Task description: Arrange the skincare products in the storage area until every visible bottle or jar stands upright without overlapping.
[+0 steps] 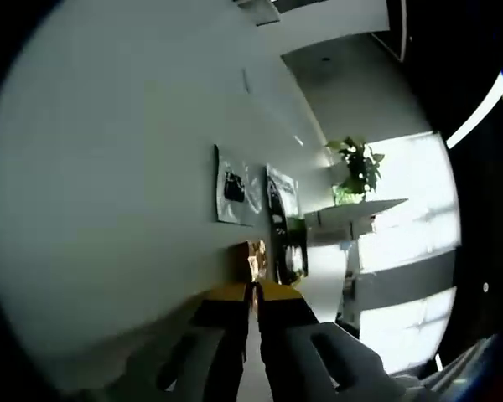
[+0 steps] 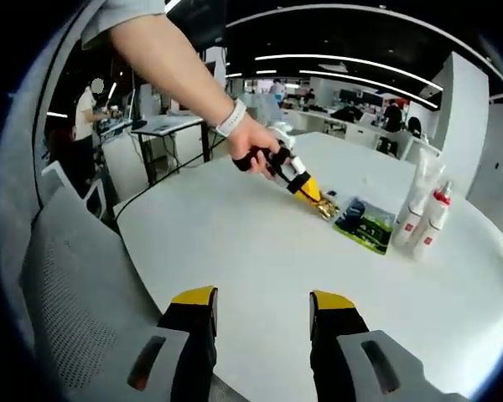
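Right gripper view shows your right gripper (image 2: 260, 322) hanging spread and empty over the near edge of the white surface (image 2: 235, 243), waiting its turn. Your left gripper (image 2: 318, 201) reaches far across, its yellow tips pinched on a small gold item (image 2: 328, 208) beside the dark sachets (image 2: 365, 224), likely to lift it clear. Two white bottles (image 2: 425, 219) stand upright just beyond, near the far edge, needing nothing yet.
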Tool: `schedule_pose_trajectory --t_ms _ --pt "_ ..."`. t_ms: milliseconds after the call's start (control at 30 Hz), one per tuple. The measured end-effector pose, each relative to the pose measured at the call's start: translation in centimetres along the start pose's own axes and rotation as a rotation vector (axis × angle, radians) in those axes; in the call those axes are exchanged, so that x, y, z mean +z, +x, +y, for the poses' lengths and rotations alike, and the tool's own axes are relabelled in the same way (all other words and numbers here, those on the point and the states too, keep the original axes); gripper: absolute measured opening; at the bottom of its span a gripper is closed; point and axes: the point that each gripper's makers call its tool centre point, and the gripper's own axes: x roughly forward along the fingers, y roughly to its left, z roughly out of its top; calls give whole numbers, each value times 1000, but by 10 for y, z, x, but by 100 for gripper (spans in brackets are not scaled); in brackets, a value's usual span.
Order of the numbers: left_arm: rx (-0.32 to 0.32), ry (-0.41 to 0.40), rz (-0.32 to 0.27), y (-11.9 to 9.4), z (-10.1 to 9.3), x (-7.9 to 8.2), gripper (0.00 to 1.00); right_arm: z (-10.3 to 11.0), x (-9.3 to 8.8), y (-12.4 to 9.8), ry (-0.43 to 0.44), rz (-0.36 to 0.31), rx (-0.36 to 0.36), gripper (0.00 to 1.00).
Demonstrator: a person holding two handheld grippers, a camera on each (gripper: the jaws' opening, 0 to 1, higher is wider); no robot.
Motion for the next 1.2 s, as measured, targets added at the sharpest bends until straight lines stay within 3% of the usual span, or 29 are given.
schedule_pose_trajectory --t_ms 200,533,700,733,1067,1200 --pt "37 25 43 -3 4 -4 2 2 -1 1 -3 6 8 40" --pt "71 47 64 -5 0 4 12 2 -2 1 -12 12 9 38" --pt "181 78 100 -6 4 2 11 1 -2 1 -15 15 5 36" --pt "180 101 106 -5 1 2 11 1 -2 1 -16 16 5 36" --pt "266 135 91 -6 -1 10 22 0 -3 0 -22 16 -2 34" --pt "260 140 86 -10 -6 7 22 0 -2 -1 -24 14 -2 33"
